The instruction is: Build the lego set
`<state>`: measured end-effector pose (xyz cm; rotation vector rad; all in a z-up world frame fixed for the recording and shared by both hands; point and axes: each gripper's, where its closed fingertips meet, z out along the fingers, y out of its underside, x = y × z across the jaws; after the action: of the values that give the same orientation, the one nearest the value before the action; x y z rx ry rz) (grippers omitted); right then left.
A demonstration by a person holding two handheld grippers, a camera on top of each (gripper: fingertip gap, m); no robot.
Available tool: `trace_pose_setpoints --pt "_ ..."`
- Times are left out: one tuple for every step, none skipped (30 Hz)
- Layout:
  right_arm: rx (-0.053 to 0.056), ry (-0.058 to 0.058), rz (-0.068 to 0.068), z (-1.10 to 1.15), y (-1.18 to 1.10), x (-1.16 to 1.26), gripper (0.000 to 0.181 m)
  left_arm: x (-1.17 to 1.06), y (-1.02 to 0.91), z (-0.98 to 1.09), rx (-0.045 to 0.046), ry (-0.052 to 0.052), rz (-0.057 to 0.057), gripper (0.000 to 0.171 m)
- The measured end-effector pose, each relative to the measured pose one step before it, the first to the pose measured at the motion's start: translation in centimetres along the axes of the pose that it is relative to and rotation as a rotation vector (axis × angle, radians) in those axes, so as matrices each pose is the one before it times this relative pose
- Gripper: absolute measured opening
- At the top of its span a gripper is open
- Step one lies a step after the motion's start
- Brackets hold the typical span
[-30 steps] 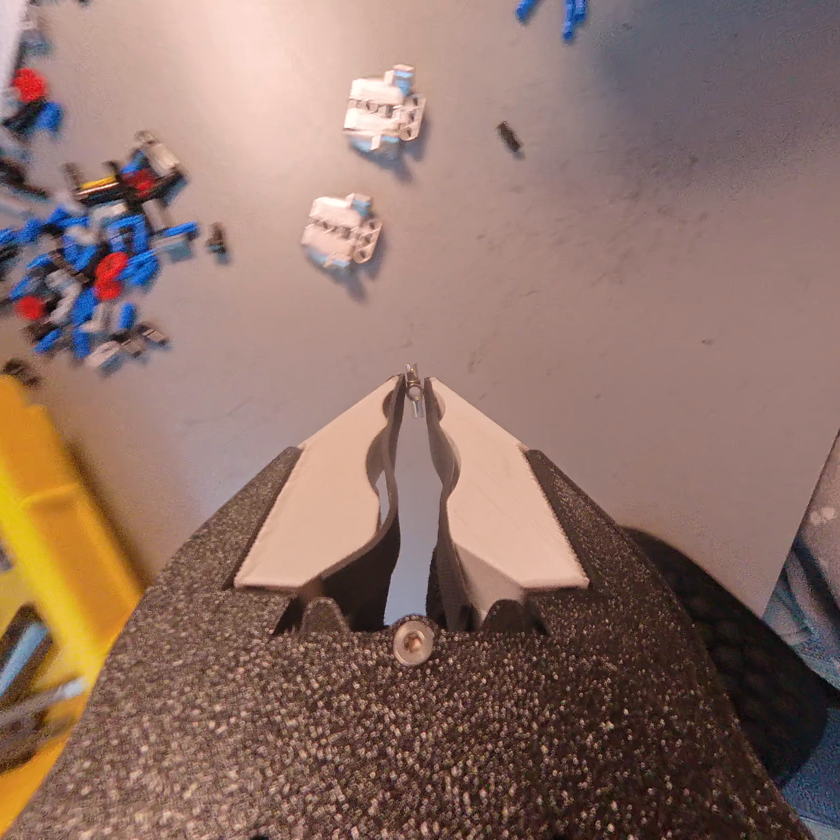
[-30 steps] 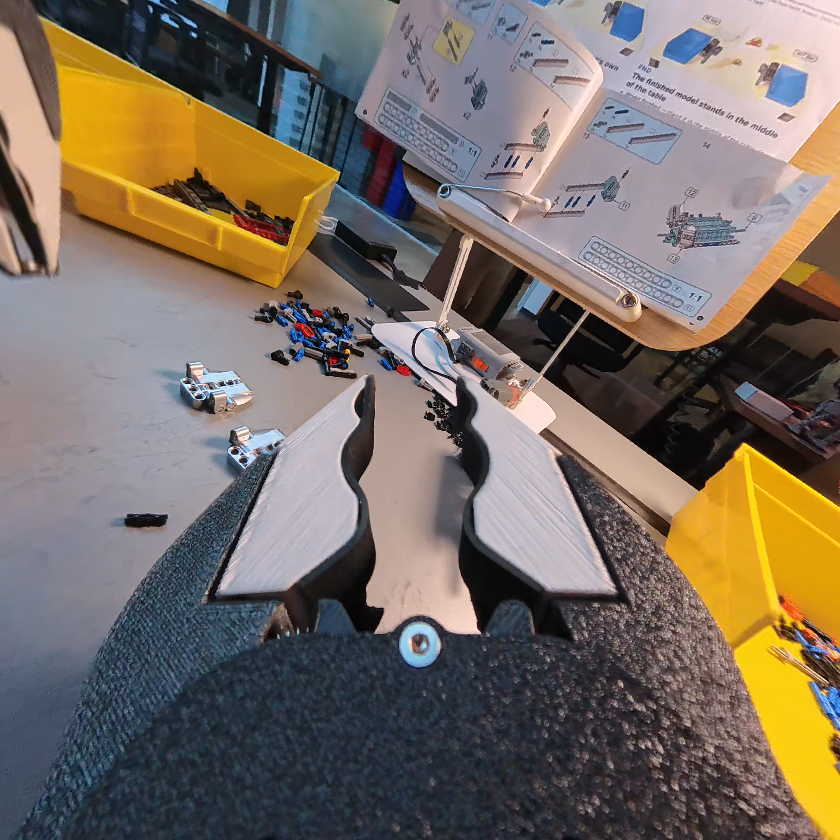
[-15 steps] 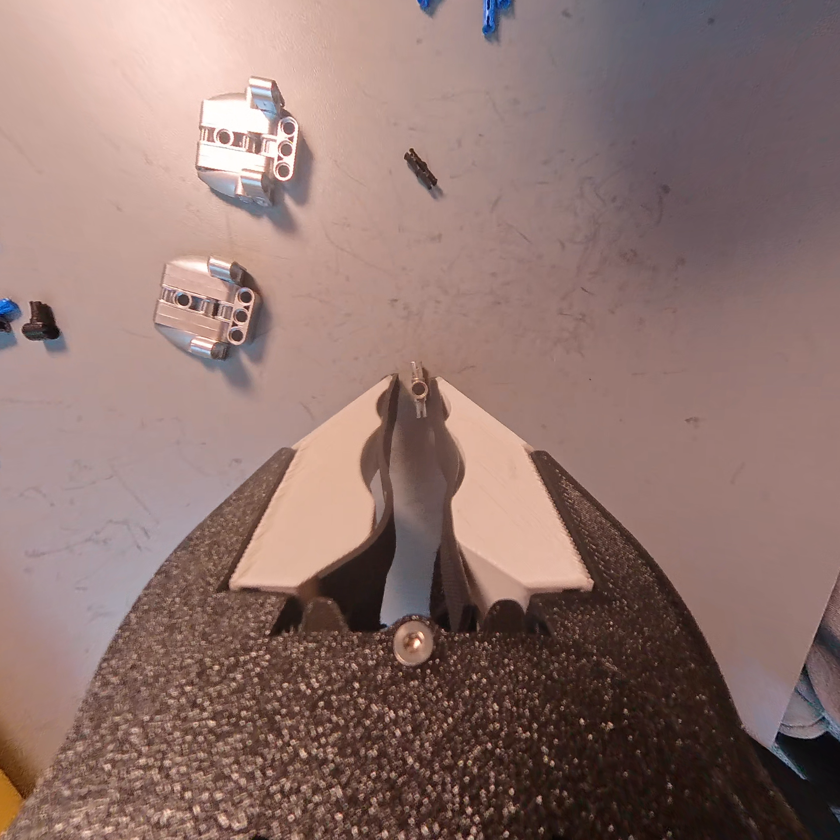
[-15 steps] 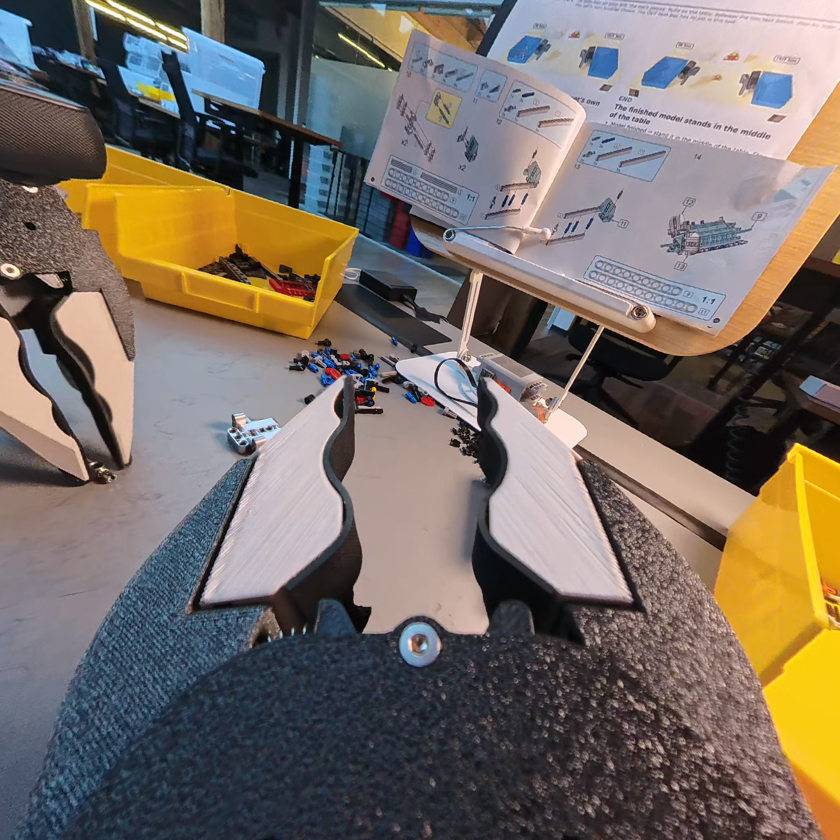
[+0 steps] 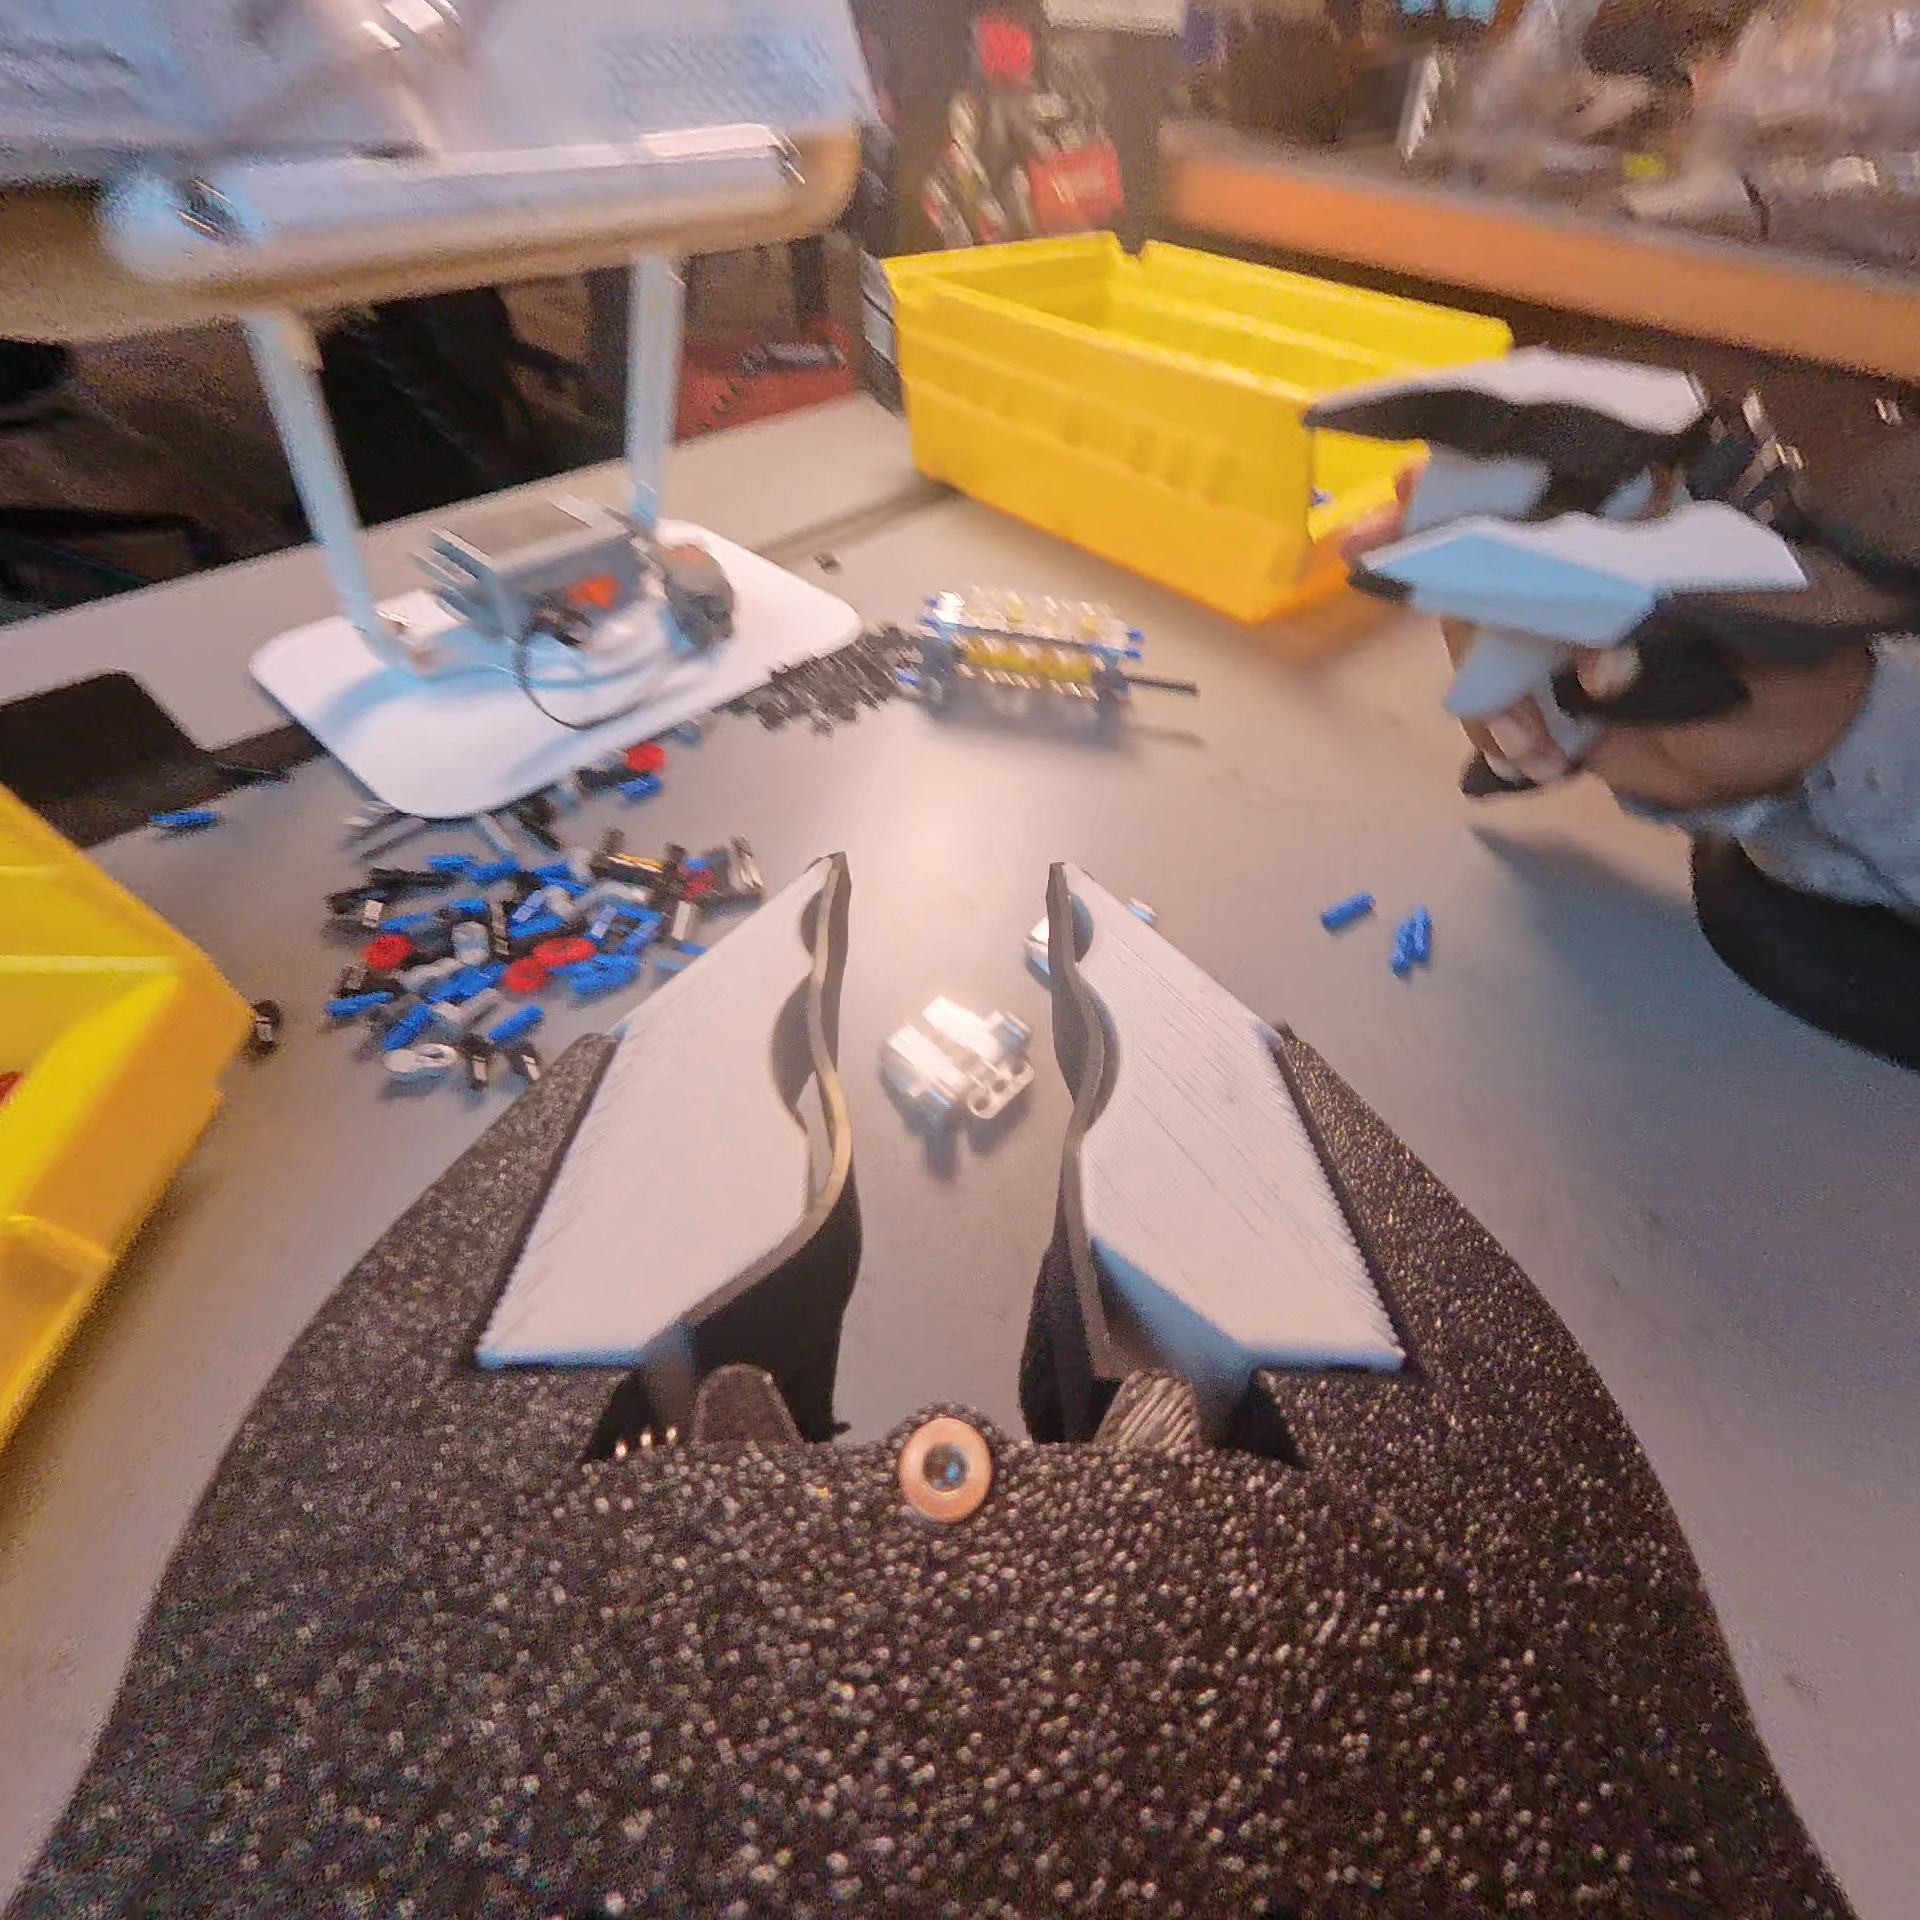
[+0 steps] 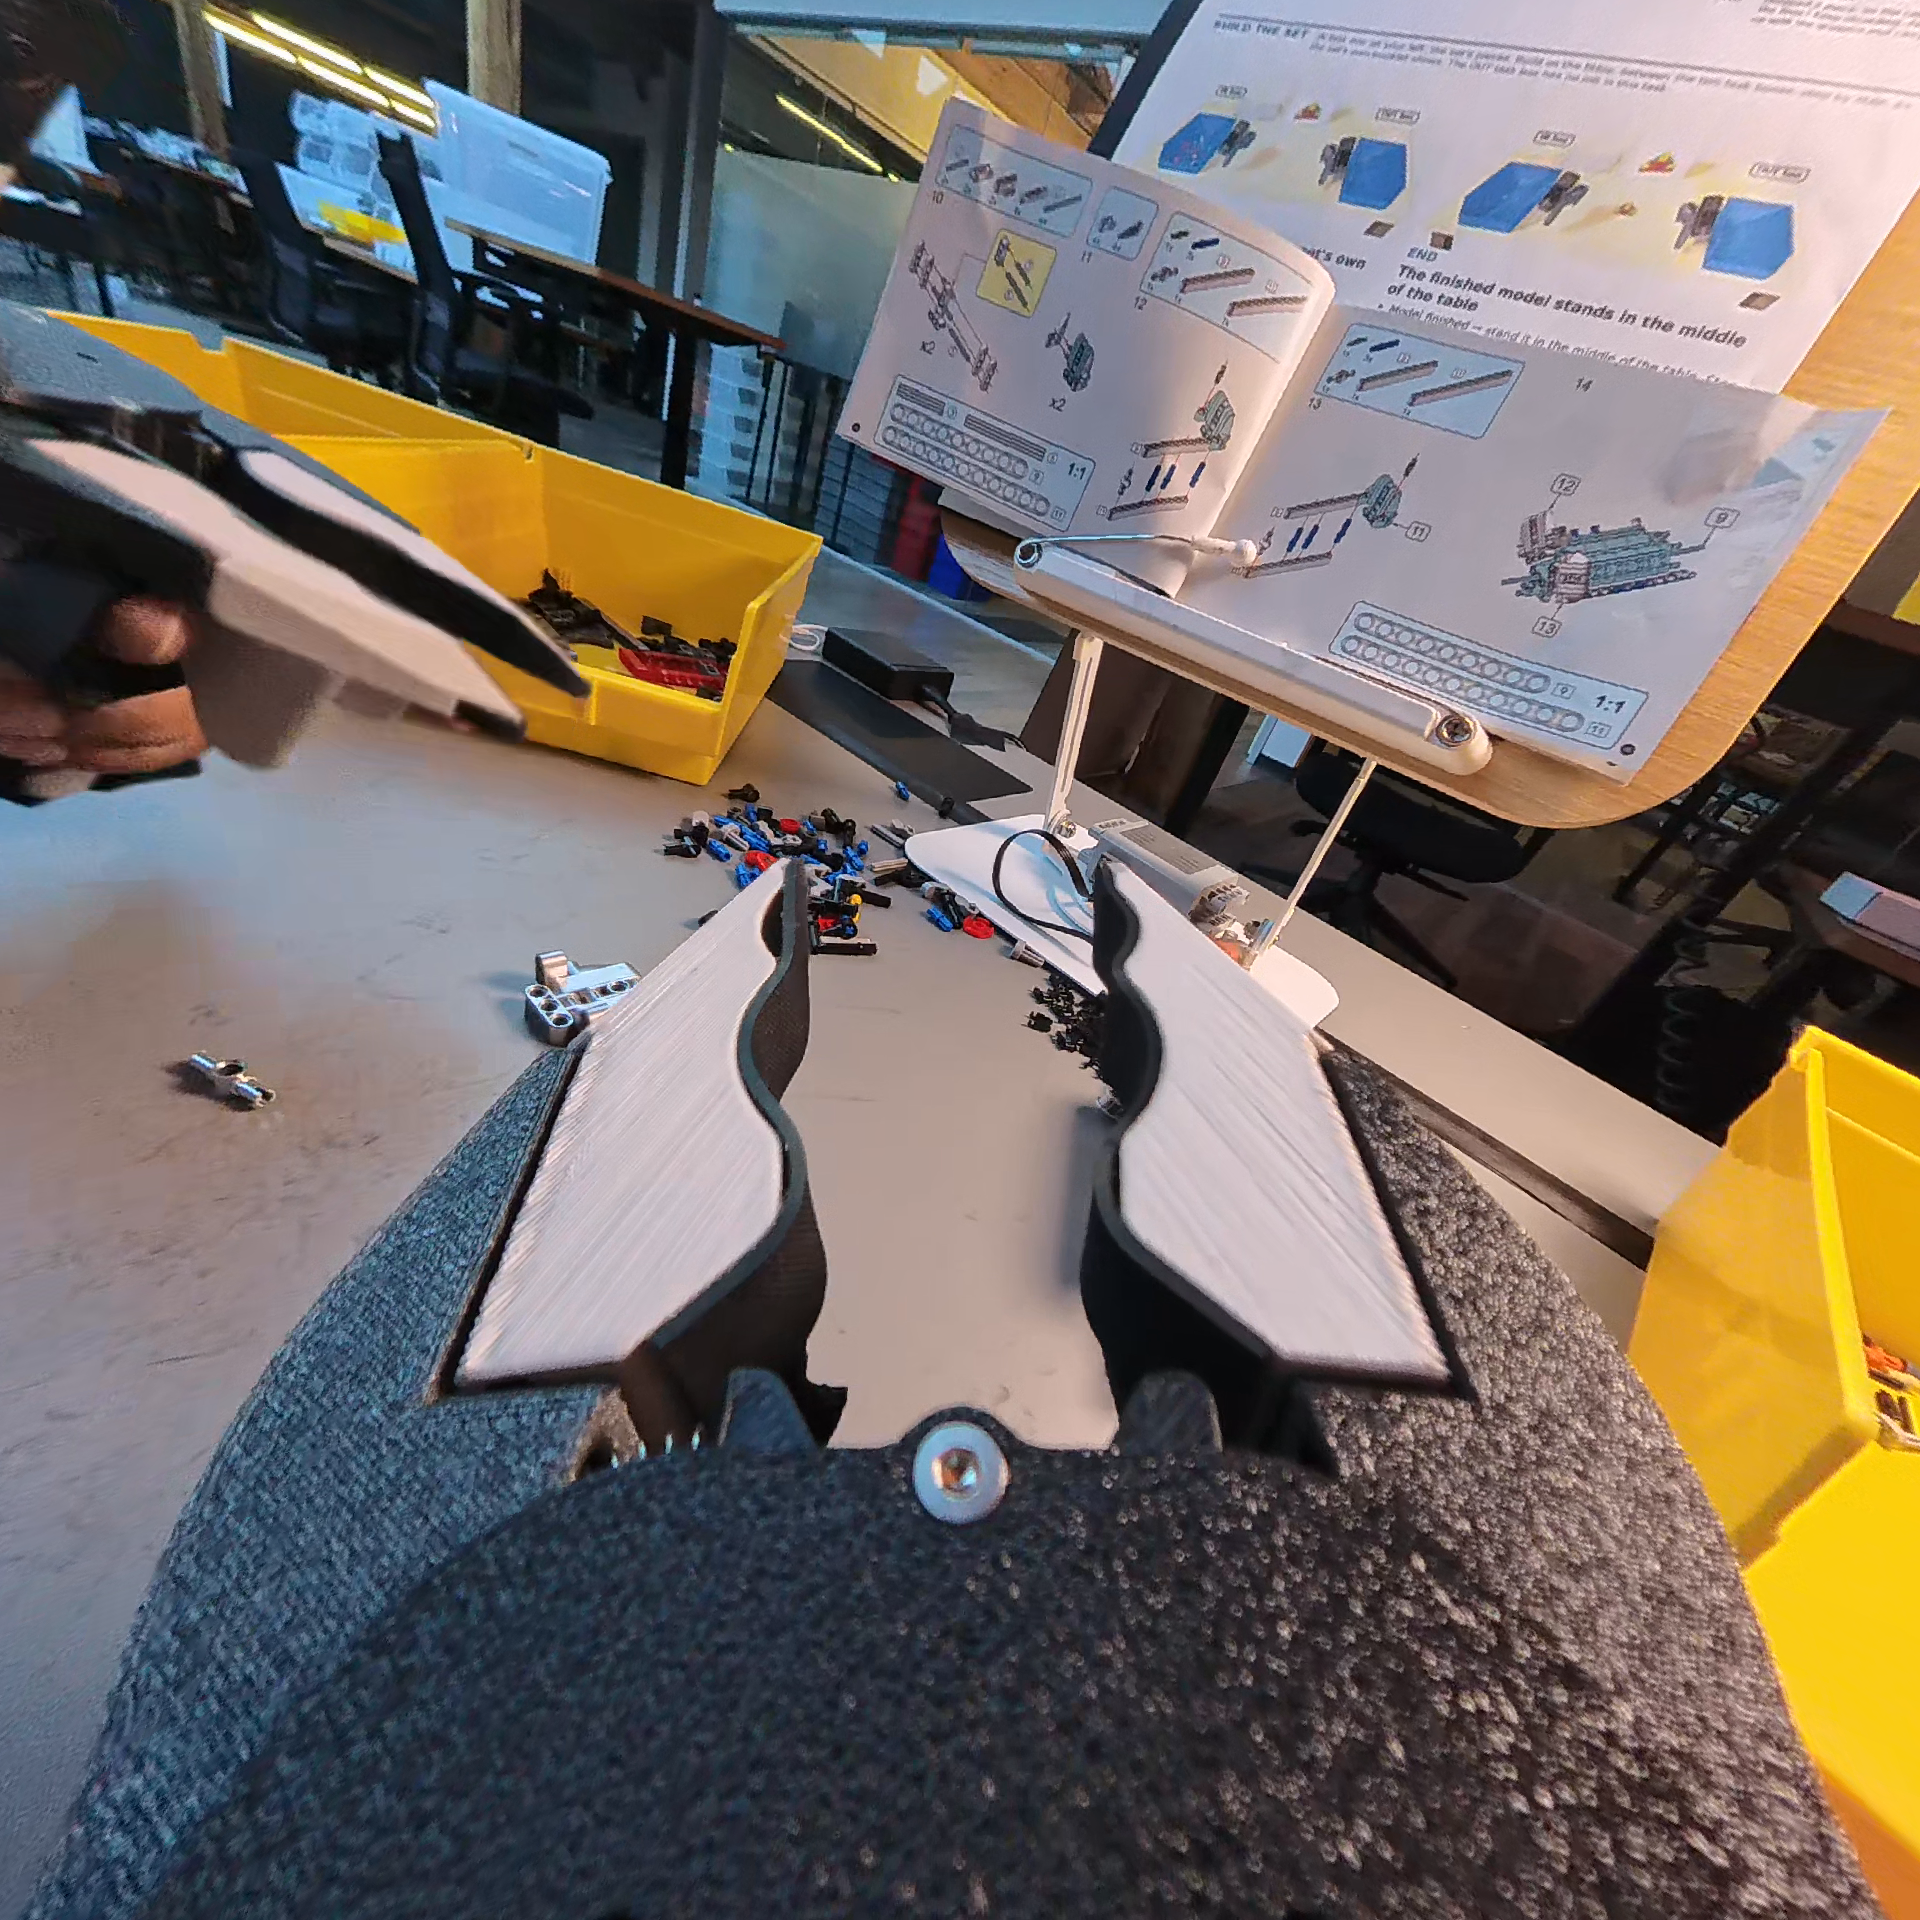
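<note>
1. Our left tongs (image 5: 945, 883) hang spread and empty above the grey tabletop (image 5: 1455, 1195), a silver bracket piece (image 5: 956, 1060) lying between the fingers.
2. Our right tongs (image 6: 940, 883) gape empty too, over bare tabletop.
3. A small silver connector (image 6: 231, 1078) lies alone at nine o'clock.
4. Loose blue, red and black pieces (image 6: 800, 847) scatter at twelve o'clock.
</note>
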<state>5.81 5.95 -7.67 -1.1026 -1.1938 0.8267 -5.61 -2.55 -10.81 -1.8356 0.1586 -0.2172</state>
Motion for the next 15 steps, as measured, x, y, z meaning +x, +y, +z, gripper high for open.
trace_pose_setpoints --pt "0.0003 -0.0028 0.0010 0.027 -0.022 -0.069 0.054 -1.055 -0.931 -0.077 0.04648 -0.0418 -0.0109 0.036" --pt "0.0016 -0.0033 -0.0004 0.020 -0.037 -0.094 0.054 -1.027 -0.977 0.075 0.03953 -0.0439 -0.0010 0.036" --pt "0.0002 -0.0040 -0.0019 0.028 -0.023 -0.107 0.054 -0.938 -1.134 0.221 0.04126 -0.0439 0.0087 0.036" --pt "-0.0014 -0.0042 -0.0031 0.044 0.024 -0.125 0.054 -0.765 -1.314 0.393 0.04456 -0.0372 0.0145 0.034" --pt "-0.0021 -0.0038 -0.0042 0.029 0.054 -0.116 0.054 -0.590 -1.520 0.572 0.04900 -0.0307 0.0172 0.031" --pt "-0.0031 -0.0023 -0.0046 0.035 0.069 -0.084 0.054 -0.502 -1.600 0.764 0.04942 -0.0273 0.0187 0.027" --pt "-0.0032 -0.0008 -0.0049 0.017 0.084 -0.051 0.054 -0.493 -1.614 0.941 0.04842 -0.0273 0.0196 0.020" --pt "-0.0032 0.0005 -0.0047 0.001 0.091 -0.011 0.054 -0.475 -1.554 1.084 0.04474 -0.0255 0.0179 0.014" --pt "-0.0033 0.0001 -0.0040 -0.003 0.101 0.008 0.054 -0.549 -1.460 1.203 0.04149 -0.0289 0.0157 0.009" --pt "-0.0014 0.0009 -0.0024 -0.013 0.058 0.050 0.054 -0.569 -1.287 1.314 0.03676 -0.0291 0.0162 0.004" --pt "0.0006 0.0017 -0.0006 -0.027 -0.003 0.077 0.053 -0.534 -1.070 1.398 0.02939 -0.0260 0.0170 0.000" --pt "0.0024 0.0007 0.0008 -0.044 -0.064 0.070 0.053 -0.480 -0.828 1.454 0.02190 -0.0228 0.0175 0.000" --pt "0.0035 0.0003 0.0004 -0.040 -0.095 0.053 0.053 -0.377 -0.537 1.482 0.01212 -0.0160 0.0175 0.000" --pt "0.0023 -0.0003 -0.0019 -0.045 -0.088 0.030 0.053 -0.305 -0.266 1.431 0.00206 -0.0116 0.0137 0.000" --pt "0.0010 -0.0010 -0.0045 -0.042 -0.065 -0.007 0.053 -0.304 -0.046 1.343 -0.00485 -0.0112 0.0107 0.000"
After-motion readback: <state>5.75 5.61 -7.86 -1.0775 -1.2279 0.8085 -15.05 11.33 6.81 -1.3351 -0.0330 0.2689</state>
